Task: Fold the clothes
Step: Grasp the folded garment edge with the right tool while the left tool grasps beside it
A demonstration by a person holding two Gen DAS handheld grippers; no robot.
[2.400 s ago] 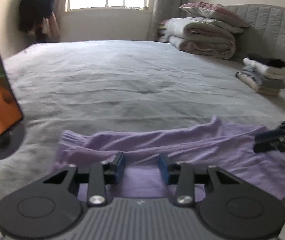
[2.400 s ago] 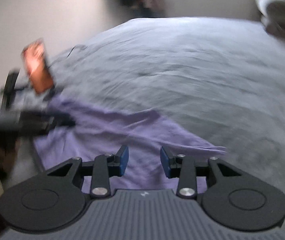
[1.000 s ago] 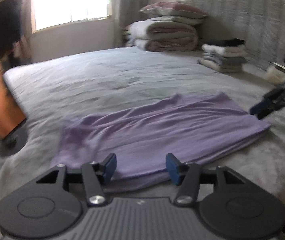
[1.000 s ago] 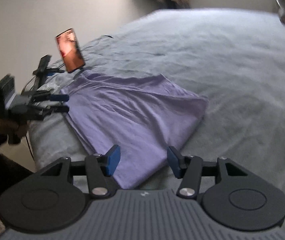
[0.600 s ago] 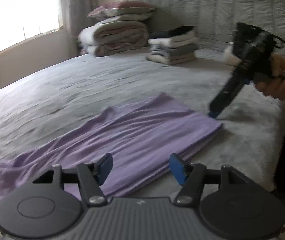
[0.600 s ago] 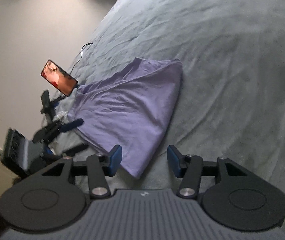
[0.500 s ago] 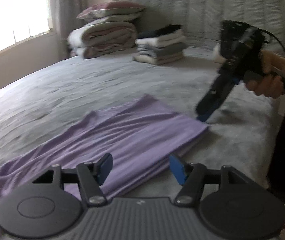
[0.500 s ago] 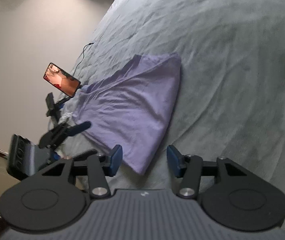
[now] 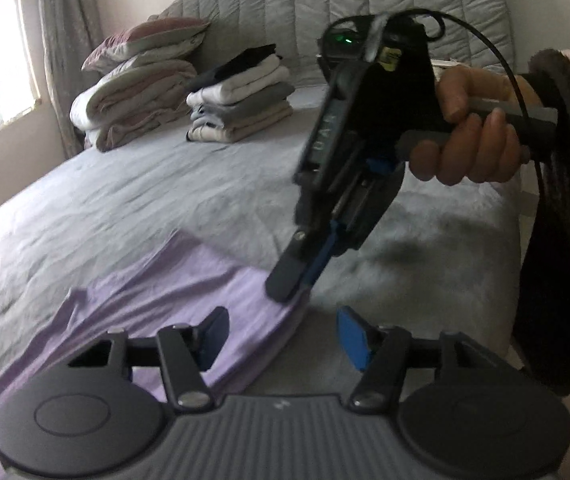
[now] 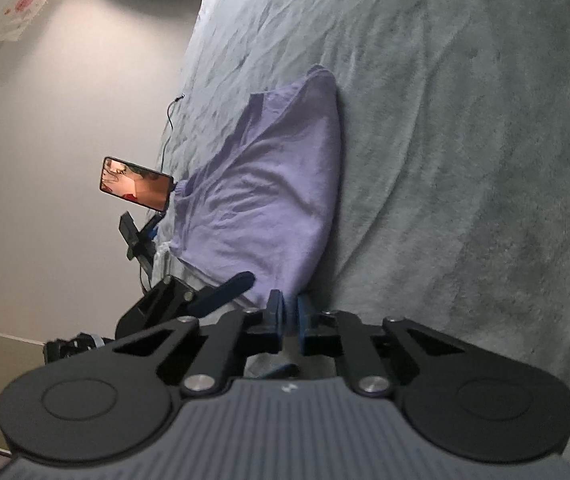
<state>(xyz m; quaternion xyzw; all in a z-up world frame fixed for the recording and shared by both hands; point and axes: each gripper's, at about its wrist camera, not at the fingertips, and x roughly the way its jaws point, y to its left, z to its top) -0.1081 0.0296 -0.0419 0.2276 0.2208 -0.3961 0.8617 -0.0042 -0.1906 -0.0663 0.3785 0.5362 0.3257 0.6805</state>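
Observation:
A lilac garment (image 9: 173,292) lies flat and folded lengthwise on the grey bed (image 9: 125,200). It also shows in the right wrist view (image 10: 269,200). My right gripper (image 10: 291,314) is shut on the garment's near corner at the bed's edge; in the left wrist view the right gripper (image 9: 291,286) pinches that corner from above. My left gripper (image 9: 283,338) is open, its left finger over the garment's edge and its right finger over bare bed, just in front of that same corner. In the right wrist view the left gripper (image 10: 221,292) sits beside mine.
A stack of folded clothes (image 9: 241,100) and rolled blankets with a pillow (image 9: 137,96) sit by the padded headboard (image 9: 325,12). A phone on a stand (image 10: 137,184) stands at the bed's edge by the wall, with a cable (image 10: 171,120).
My right gripper has come down onto the garment's near corner and shut on it. My left gripper has swung right along the garment toward that corner, still open.

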